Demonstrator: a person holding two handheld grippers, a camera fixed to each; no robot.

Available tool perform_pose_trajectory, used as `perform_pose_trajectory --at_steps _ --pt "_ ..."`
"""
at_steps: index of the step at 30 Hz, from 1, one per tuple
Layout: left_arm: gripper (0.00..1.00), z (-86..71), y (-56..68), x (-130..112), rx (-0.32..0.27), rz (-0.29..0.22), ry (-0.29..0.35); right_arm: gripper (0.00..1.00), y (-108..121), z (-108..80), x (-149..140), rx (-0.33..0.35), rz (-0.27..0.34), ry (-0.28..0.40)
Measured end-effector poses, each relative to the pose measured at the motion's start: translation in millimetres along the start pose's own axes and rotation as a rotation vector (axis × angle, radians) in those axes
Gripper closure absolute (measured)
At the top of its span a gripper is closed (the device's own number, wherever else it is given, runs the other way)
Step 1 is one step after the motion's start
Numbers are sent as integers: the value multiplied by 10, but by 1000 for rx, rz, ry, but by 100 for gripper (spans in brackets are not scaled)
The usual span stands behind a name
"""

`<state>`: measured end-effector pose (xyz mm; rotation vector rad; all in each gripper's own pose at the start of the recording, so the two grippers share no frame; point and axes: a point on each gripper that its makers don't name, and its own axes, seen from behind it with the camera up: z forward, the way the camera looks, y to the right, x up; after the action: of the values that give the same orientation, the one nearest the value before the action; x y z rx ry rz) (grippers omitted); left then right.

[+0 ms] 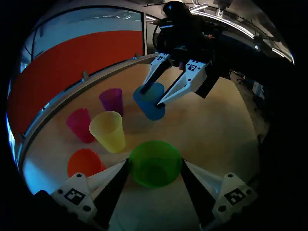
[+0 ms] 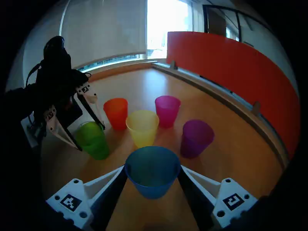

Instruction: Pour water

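A green cup (image 1: 155, 171) stands upright on the wooden table (image 1: 215, 127), and my left gripper (image 1: 154, 161) is shut on it, one finger on each side. Across the table my right gripper (image 1: 150, 97) is shut on a blue cup (image 1: 152, 109), which leans slightly. In the right gripper view the blue cup (image 2: 153, 175) sits between my right gripper's (image 2: 153, 168) fingers, its open mouth facing up. Farther left, the left gripper (image 2: 91, 138) clasps the green cup (image 2: 94, 146). I cannot tell whether either cup holds water.
Several empty cups stand between the two grippers: yellow (image 1: 108, 131), pink (image 1: 79, 124), purple (image 1: 112, 100) and orange (image 1: 84, 162). A red wall panel (image 1: 77, 57) runs along the table's far edge. A bright window (image 2: 165, 23) lies beyond the table (image 2: 238, 154).
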<state>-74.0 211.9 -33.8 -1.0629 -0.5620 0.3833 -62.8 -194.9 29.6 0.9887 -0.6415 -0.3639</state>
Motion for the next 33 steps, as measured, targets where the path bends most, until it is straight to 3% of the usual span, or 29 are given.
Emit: perform_pose_trajectory --at_steps 13,33 --pt "3 -26 20 22 -6 -4 9 8 11 75 -49 -8 4 -6" --pt "3 -74 21 -85 -1 -11 -7 8 11 86 -202 -15 15 -15"
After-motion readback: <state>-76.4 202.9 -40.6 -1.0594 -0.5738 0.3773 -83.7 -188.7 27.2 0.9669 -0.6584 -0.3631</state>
